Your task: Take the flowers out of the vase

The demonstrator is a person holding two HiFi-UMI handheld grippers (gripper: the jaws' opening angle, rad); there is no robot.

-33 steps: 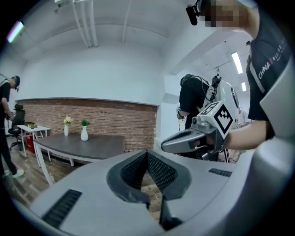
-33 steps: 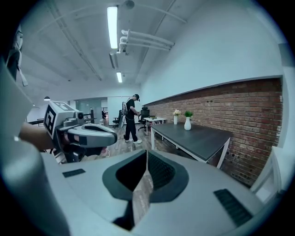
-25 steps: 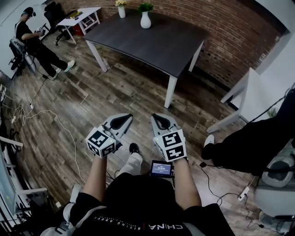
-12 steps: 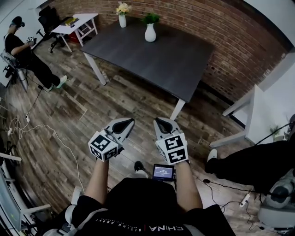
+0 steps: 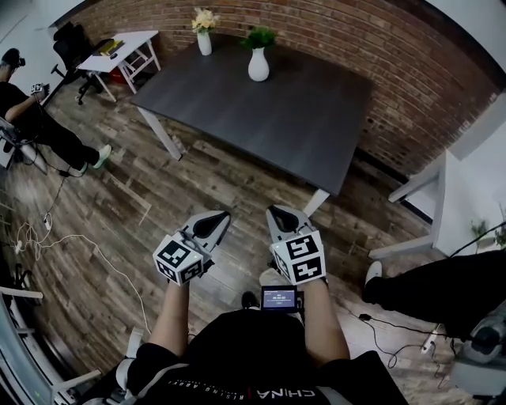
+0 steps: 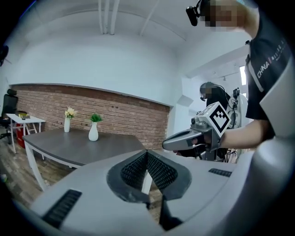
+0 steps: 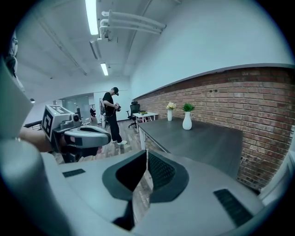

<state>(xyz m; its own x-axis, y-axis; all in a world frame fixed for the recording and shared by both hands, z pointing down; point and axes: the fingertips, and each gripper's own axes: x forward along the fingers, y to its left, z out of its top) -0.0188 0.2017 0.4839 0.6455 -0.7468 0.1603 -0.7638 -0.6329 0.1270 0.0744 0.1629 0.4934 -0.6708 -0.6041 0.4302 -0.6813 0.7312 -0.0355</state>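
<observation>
I held my left tongs and right tongs clenched on nothing, side by side short of the worktop's near edge, because the flowers stood in their vase at its far-left corner, well out of reach.

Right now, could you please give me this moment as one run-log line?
left gripper: shut, empty | right gripper: shut, empty | table: ahead, untouched | flowers: in vase, far edge | task: not begun
</observation>
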